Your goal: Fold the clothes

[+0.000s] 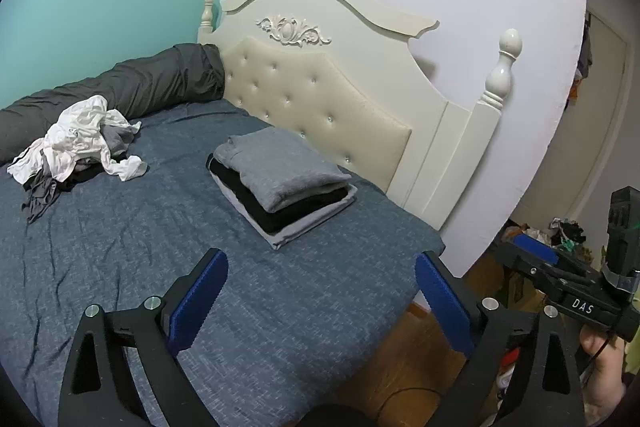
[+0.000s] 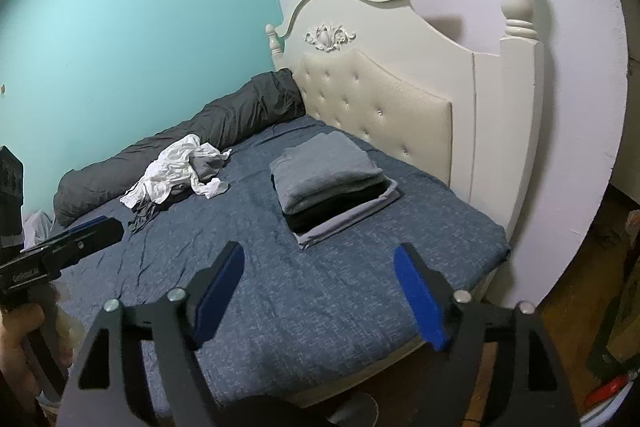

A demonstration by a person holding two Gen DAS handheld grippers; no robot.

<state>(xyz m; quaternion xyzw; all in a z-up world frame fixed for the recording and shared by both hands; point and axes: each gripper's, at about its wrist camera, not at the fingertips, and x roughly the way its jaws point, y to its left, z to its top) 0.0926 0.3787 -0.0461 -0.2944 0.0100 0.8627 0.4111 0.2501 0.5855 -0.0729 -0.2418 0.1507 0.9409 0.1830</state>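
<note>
From my left wrist, my left gripper (image 1: 320, 301) gapes empty, short of the folded stack (image 1: 282, 183) beside the headboard (image 1: 320, 95). From my right wrist, my right gripper (image 2: 320, 293) gapes empty too; unfolded clothes (image 2: 178, 175) lie left of that stack.

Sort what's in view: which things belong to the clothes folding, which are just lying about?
Job:
- folded stack, grey top over black, near the headboard
- unfolded heap, white and grey
- left claw, open, empty
- right claw, open, empty

Lying about:
- dark rolled bedding along the wall
- floor clutter beside the bed
</note>
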